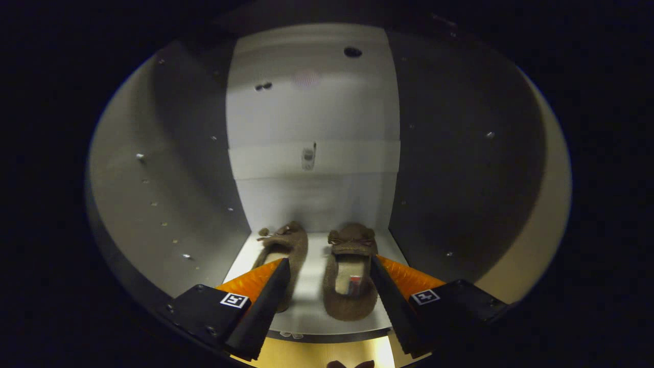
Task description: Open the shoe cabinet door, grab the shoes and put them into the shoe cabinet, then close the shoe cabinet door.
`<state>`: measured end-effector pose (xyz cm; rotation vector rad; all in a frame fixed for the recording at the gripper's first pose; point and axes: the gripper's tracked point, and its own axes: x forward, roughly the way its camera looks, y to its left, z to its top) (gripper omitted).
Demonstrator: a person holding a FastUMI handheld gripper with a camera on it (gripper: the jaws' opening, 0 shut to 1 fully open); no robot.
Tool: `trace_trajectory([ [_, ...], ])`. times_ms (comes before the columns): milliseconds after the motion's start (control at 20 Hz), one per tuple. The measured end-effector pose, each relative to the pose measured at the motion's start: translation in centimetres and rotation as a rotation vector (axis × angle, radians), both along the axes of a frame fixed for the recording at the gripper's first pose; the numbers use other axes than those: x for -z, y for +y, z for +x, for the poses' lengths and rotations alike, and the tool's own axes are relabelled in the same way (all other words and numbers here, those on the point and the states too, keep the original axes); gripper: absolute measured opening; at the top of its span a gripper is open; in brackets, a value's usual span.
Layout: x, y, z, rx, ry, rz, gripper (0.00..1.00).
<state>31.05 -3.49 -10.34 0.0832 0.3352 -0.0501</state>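
The gripper (329,286) looks straight into the open pale-walled shoe cabinet (311,128), its jaws spread wide apart and clamped on nothing. Two brown fuzzy slippers with small bows at the toes sit side by side on the cabinet's white bottom shelf (312,286), toes toward the back wall at 12 o'clock, heels toward the jaws at 6 o'clock. The right slipper (351,271) lies in the gap between the jaws, close against the right one, its long axis running along the line of the fingers. The left slipper (286,250) lies at about 11 o'clock, its heel hidden behind the left finger. Both shoes appear to be already inside, so the coming move is likely a straight retreat toward 6 o'clock, clear of the heels, before reaching for the door, which is out of sight
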Motion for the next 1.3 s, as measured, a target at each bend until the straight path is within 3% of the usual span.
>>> trace_trajectory([
  [350, -7.4, 1.5, -12.9, 0.004, -0.268, 0.003, 0.99],
  [700, -12.2, 0.9, -24.1, 0.005, -0.410, -0.010, 0.98],
  [1000, -14.3, -1.9, -32.4, -0.024, -0.434, -0.053, 0.98],
  [1300, -14.9, -6.9, -39.5, 0.006, -0.445, -0.101, 0.98],
])
